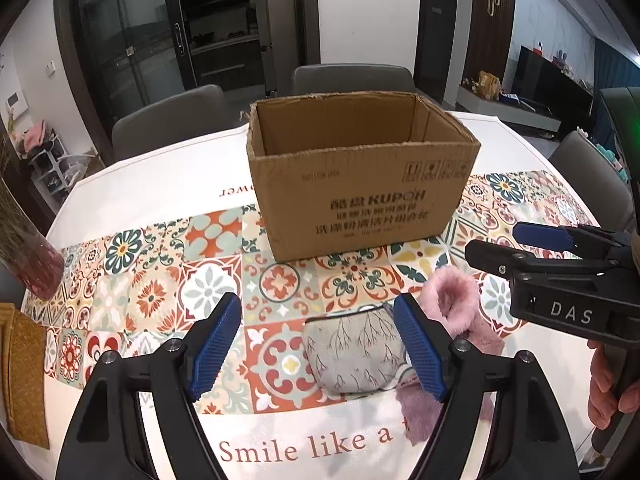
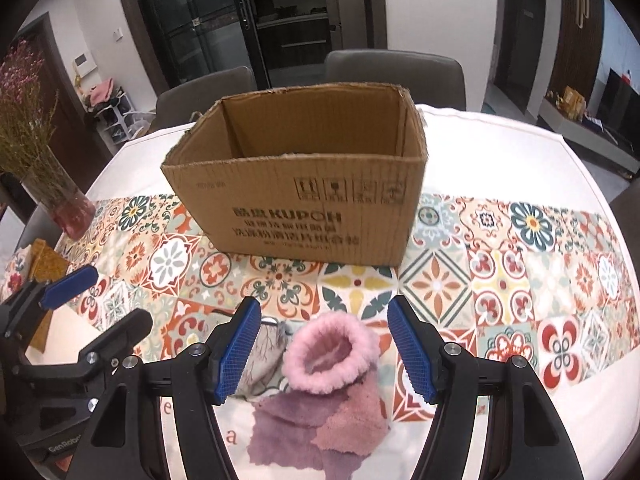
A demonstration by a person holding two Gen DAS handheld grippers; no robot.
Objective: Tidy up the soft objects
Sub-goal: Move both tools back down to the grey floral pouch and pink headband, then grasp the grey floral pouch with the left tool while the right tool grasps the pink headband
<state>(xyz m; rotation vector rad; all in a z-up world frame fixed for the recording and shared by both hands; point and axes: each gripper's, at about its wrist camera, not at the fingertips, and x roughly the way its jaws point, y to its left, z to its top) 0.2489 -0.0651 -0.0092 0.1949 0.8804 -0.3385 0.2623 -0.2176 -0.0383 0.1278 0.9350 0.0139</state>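
In front of the box [image 2: 304,184]: pink slipper [image 2: 332,356] and grey pouch [image 1: 354,350] touching, both light and floppy. Left gripper [image 1: 320,344] and right gripper [image 2: 324,352] released, empty. Pinch the slipper's fuzzy cuff.

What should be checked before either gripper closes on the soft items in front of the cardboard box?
1. Left gripper open: ok.
2. Right gripper open: ok.
3. Grey pouch between the left jaws: not ok, it sits toward the right pad.
4. Pink fluffy ring framed by the right jaws: ok.
5. Cardboard box open on top: ok.
6. Box empty: cannot tell.
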